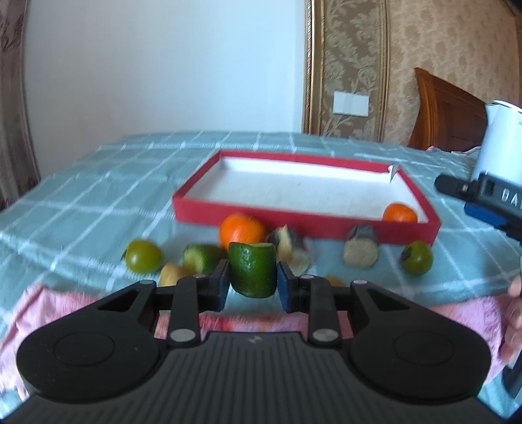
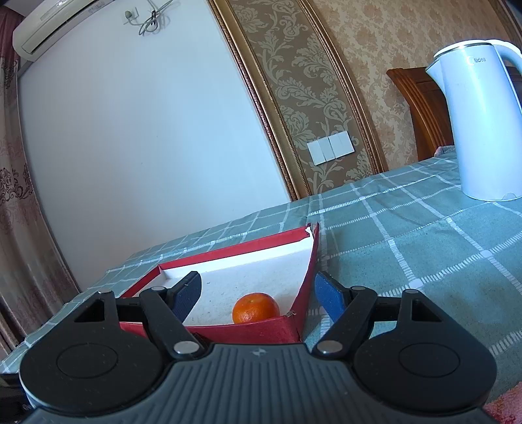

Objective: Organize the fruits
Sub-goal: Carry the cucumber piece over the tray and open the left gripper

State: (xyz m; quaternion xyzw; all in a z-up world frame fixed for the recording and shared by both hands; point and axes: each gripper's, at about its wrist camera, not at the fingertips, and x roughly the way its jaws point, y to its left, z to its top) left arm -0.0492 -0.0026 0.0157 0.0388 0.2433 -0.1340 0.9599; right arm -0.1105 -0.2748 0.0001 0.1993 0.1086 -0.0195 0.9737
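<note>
Ahead of me a plain white wall (image 2: 130,130) meets gold-framed damask wallpaper (image 2: 303,81) bearing a switch plate (image 2: 331,147); an air conditioner (image 2: 55,26) hangs high, curtains (image 2: 16,212) alongside, a wooden headboard (image 2: 421,111) opposite.

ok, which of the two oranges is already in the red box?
The smaller orange in the red box's near right corner. The bigger orange sits on the cloth outside the front wall.

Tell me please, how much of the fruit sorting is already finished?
Early stage. Done: one orange lies in the red tray. In hand: the left gripper is shut on a green cucumber piece, not yet in the tray. The right gripper is open and empty. Left on the cloth: another orange, two green tomatoes, and other pieces.
</note>
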